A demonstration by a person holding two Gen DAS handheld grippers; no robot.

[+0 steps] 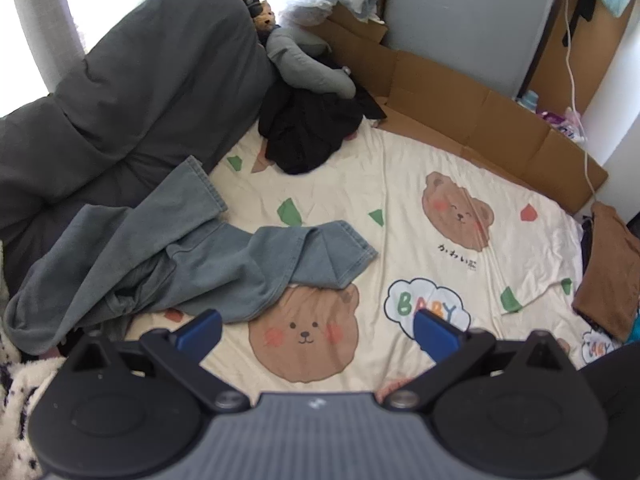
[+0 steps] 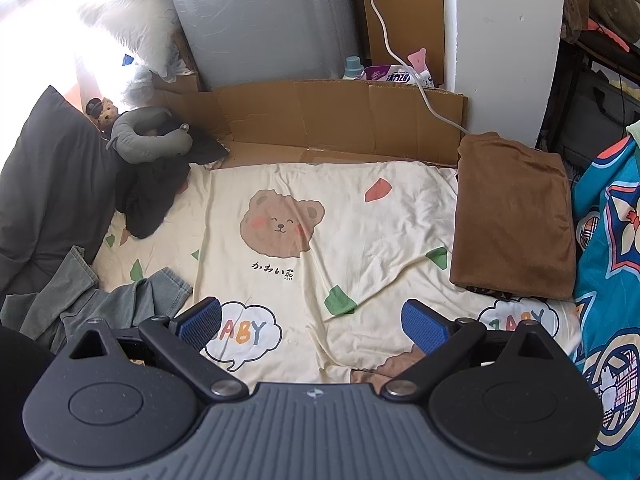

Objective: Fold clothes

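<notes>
a pair of blue-grey jeans (image 1: 192, 256) is seen crumpled on the left part of a cream bedsheet (image 1: 400, 208) printed with bear faces and "baby" clouds. one leg is thrown up toward a dark grey duvet (image 1: 132, 92) at the left edge, the other is folded across the sheet, its hem lying over the top of a printed bear head. in the right wrist view only a corner of the jeans (image 2: 120, 300) is shown, at the lower left.

the left gripper (image 1: 318, 330) is held above the sheet, tilted downward, just in front of the jeans; its blue pads are spread wide apart and nothing is caught between them. whether the left pad touches the denim cannot be told. the right gripper (image 2: 316, 326) is likewise held over bare sheet, its jaws wide apart and empty, well apart from the jeans.

a brown garment (image 2: 516, 212), folded flat, is laid at the right edge of the sheet on top of another folded item. a black garment (image 1: 312, 132) is heaped at the far left corner, with a grey neck pillow (image 1: 308, 64) resting against it and a small teddy bear (image 1: 262, 16) behind. flattened cardboard (image 2: 340, 120) is propped along the far edge of the bed, and a white cable (image 2: 404, 60) is draped over it.
</notes>
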